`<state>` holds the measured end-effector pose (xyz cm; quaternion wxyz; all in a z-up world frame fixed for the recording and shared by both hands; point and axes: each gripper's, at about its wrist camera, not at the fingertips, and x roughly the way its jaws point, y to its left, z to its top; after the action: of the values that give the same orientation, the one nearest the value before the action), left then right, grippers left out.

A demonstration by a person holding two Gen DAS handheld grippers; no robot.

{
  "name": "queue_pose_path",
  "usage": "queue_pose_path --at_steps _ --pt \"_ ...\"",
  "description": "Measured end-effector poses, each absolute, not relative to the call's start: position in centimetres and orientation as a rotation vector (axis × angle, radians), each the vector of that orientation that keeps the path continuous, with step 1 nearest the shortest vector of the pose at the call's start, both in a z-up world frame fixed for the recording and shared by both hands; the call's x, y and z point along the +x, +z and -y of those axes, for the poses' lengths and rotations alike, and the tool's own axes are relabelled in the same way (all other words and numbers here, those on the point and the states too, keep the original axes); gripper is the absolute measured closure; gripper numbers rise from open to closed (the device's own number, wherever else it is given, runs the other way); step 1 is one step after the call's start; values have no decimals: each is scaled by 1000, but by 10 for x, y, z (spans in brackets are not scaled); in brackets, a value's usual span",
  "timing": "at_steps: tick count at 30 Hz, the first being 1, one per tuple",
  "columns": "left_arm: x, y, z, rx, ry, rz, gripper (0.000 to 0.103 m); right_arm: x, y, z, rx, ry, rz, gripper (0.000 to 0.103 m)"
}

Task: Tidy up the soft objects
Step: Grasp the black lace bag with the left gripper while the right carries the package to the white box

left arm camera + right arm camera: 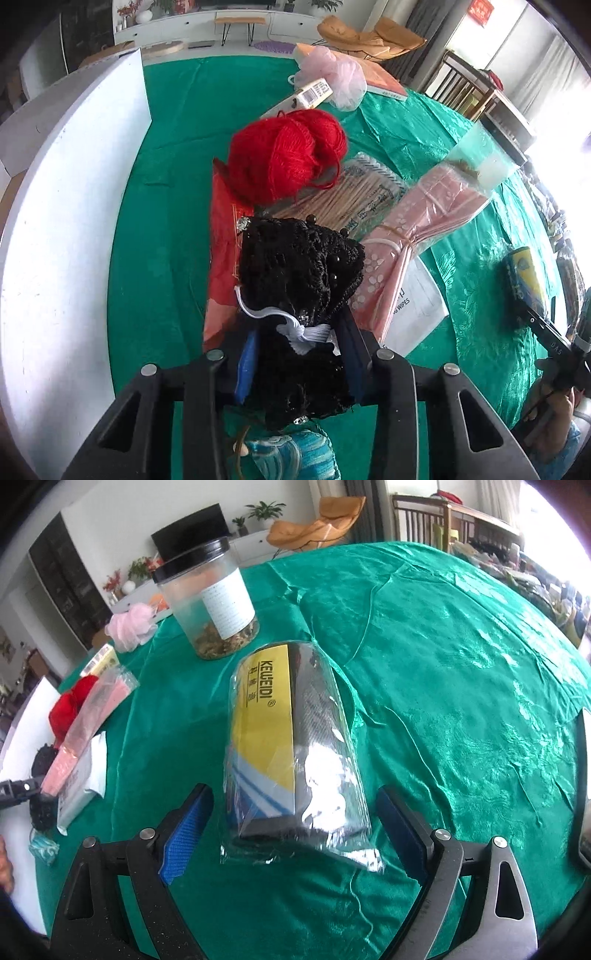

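Left side: we see open green cloth (166, 184) between the white board (74, 184) and the pile.
Middle: the red yarn (284, 155), a stick pack (354, 199) and a pink bag (417, 236) crowd together and block us.
Far end: a pink puff (332, 77) stands there.
Right side: a jar (210, 602) stands behind the wrapped pack (291, 746).
Far right: we see lots of bare cloth.

Glossy green tablecloth (443, 664); fuzzy red yarn (284, 155).
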<state>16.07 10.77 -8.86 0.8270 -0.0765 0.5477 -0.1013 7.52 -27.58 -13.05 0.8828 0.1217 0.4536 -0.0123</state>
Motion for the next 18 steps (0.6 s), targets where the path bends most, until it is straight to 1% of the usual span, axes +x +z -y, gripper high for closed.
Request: queue_pose_path --at_steps 1,2,6,11,15,18 --pt "158 -84 -113 -201 -222 -1142 68 76 -129 276 240 -12 -940 20" --pt "154 -77 -118 -232 -227 -1114 69 77 -128 278 254 -3 -942 43" --pt "132 -48 -134 -309 -275 -1026 69 64 -123 296 418 39 -917 44" --pt "94 -8 -159 -401 -340 -919 69 42 -99 296 602 225 -824 44" --pt "67 25 -192 -405 -345 -837 69 38 -71 249 595 378 -832 44" --pt "49 41 -233 -382 -277 -793 69 48 -43 182 552 539 -848 44"
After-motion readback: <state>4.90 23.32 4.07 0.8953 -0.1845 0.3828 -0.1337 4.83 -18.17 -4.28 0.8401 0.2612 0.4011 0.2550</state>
